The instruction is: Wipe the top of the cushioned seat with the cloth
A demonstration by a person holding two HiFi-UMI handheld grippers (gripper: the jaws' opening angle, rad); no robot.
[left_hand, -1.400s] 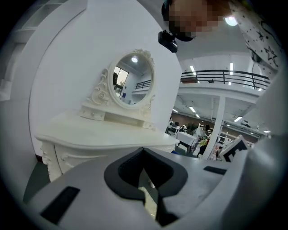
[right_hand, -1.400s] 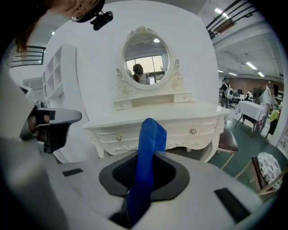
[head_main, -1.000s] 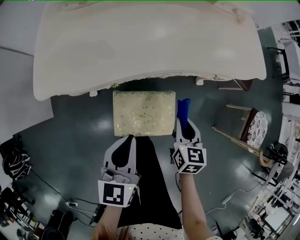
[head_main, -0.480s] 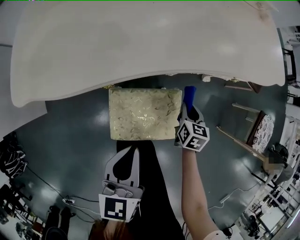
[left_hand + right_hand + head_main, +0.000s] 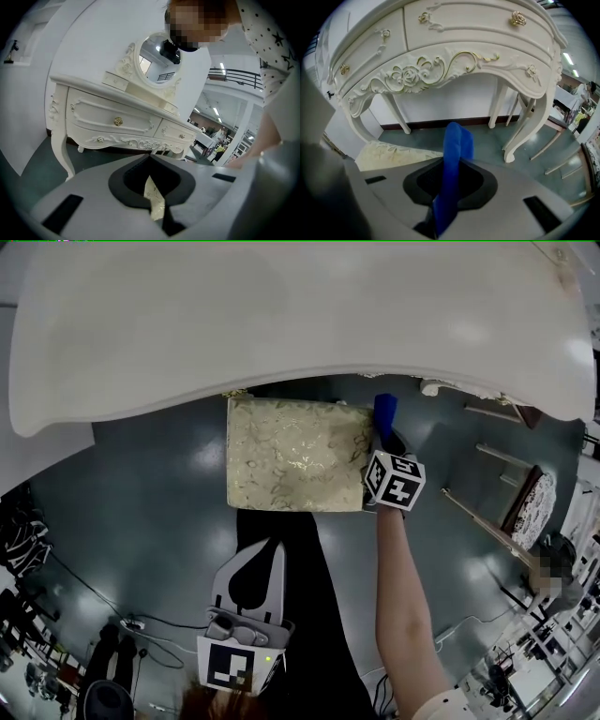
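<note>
Hiding the far edge of the cushioned seat (image 5: 298,454), the top of the one white dressing table (image 5: 281,324) overhangs it in the head view, so that side of the seat cannot be made out. There is one seat, cream with a gold pattern, standing on the dark floor (image 5: 159,484) in front of the table.

Only a corner of it shows at the lower left of the right gripper view, and in the left gripper view only a thin sliver appears through the jaws.

There are two grippers. The right gripper (image 5: 382,439) is clamped on the one blue cloth (image 5: 384,411), which stands up past the jaw tips. The cloth's lower end is lost between the jaws. It sits just beside the seat's far right corner, and whether it touches the seat cannot be told.

The left gripper (image 5: 269,545) hangs well back from the seat, over the person's dark clothing. Its jaws meet at the tips with only a narrow slit behind them, and they hold nothing. One oval mirror (image 5: 154,58) stands on the table.
</note>
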